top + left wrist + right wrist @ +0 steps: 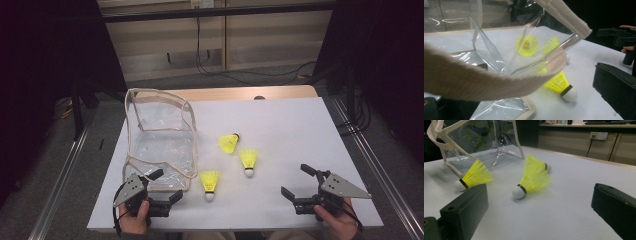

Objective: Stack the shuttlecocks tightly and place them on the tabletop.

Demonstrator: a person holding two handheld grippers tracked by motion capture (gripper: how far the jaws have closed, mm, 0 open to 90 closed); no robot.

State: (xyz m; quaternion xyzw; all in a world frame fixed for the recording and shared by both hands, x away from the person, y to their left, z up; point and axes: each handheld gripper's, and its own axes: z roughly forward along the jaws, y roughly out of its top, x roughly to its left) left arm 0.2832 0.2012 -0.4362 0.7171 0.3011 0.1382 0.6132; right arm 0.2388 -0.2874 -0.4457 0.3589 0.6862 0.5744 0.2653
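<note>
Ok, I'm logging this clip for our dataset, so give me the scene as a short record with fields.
surface: white table
container: clear bag with beige trim, on the table's left side, mouth open
loose items: three yellow shuttlecocks, all on the table outside the bag
shuttlecock positions: near one beside the bag's front corner; middle one; far one
left tool: open, at the bag's near edge, bag strap across its view
right tool: open, holding nothing, low over the table right of the shuttlecocks

High view looks down; both gripper views — low, close (table-level) — share shuttlecocks [531,180].
</note>
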